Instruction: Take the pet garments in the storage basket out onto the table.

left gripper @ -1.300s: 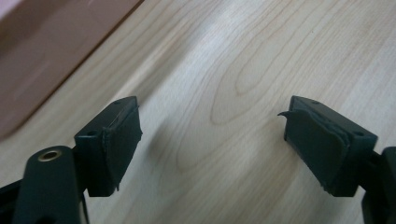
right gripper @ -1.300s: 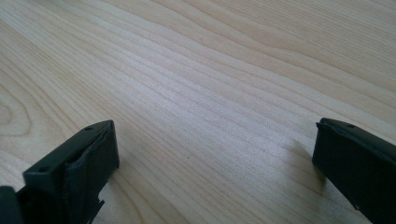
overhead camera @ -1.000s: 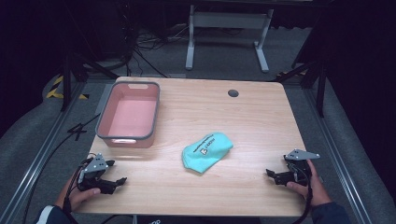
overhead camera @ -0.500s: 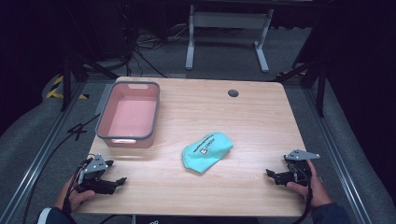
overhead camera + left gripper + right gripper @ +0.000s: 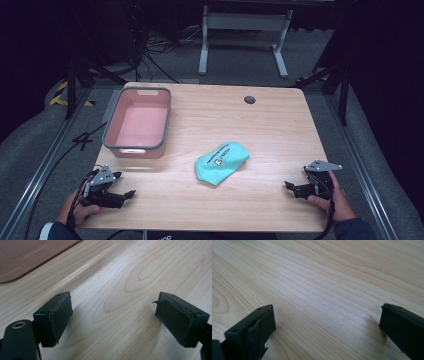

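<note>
Soft, light teal cloth (image 5: 222, 162) lies mid-counter near the pink bin (image 5: 138, 122), probably easiest pinched at a bunched edge; left tool (image 5: 127, 194) and right tool (image 5: 289, 186) both released, well apart from it.

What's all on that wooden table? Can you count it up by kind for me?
Pink bin: 1
Teal cloth pouch: 1
Hand-held grippers, left gripper and right gripper, both open: 2
Total: 4
</note>
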A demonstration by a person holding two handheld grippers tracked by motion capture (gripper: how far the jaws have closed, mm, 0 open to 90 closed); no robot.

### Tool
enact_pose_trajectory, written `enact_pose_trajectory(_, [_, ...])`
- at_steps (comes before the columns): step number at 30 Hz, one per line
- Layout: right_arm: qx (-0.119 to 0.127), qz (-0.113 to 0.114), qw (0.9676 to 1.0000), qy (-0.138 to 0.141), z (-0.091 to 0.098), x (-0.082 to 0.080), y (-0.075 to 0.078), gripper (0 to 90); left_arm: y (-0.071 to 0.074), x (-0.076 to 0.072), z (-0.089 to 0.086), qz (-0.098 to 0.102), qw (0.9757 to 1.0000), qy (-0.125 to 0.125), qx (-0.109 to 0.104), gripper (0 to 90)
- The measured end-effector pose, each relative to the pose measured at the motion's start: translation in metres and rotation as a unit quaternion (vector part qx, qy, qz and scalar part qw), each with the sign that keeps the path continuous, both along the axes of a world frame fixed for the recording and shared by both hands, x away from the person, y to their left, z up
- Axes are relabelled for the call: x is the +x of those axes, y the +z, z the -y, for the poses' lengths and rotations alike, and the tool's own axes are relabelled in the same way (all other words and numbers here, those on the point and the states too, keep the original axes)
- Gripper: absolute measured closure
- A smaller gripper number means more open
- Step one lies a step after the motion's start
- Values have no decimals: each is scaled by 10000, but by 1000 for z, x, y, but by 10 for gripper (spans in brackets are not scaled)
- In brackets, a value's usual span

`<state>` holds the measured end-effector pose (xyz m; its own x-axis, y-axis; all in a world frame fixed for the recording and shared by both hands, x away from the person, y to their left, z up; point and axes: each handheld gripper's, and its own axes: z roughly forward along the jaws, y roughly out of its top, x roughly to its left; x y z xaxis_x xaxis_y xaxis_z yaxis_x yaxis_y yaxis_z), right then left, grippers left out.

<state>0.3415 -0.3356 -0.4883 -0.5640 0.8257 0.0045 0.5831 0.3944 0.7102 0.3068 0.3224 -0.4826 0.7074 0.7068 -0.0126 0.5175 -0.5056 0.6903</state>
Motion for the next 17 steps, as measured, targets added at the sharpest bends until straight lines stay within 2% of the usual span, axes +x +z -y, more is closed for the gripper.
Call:
enact_pose_trajectory(13, [12,-6,10000,-21,0,0,0,7,0,0,1,-6,10000,44,19,137])
enact_pose_trajectory(17, [20,-7,10000,-37,0,-1,0,7,-1,-1,3,-13,10000,76,-39,131])
